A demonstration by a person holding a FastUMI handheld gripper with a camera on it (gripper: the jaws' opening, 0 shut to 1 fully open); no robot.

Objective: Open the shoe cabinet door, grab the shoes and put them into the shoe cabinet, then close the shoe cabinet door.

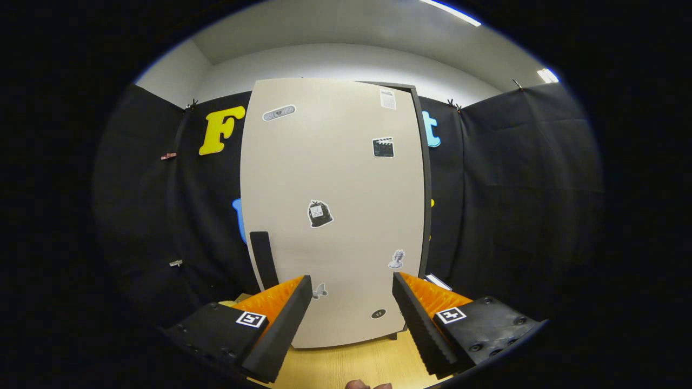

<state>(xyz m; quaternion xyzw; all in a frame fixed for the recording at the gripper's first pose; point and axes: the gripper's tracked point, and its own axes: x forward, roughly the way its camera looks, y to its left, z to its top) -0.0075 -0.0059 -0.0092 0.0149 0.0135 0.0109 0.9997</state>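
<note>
My gripper (pixel 351 297) is pointing at a closed shoe cabinet door, its two fingers spread wide apart and holding nothing.

I am facing the tall, pale cabinet door (pixel 332 210), which is standing upright on the wooden floor (pixel 351 362) just beyond my fingers, dotted with small stickers. A dark vertical handle (pixel 263 259) is sitting on the door's left edge, just above my left finger (pixel 284 319). I am judging the door to be a stiff, smooth panel, fairly light and swinging on hinges along its right side, where a dark cabinet frame (pixel 426 183) is showing. Its flat face looks slippery, so the handle is where I would take hold, closing both fingers across it. Whether any shoes are nearby, I cannot tell.
</note>
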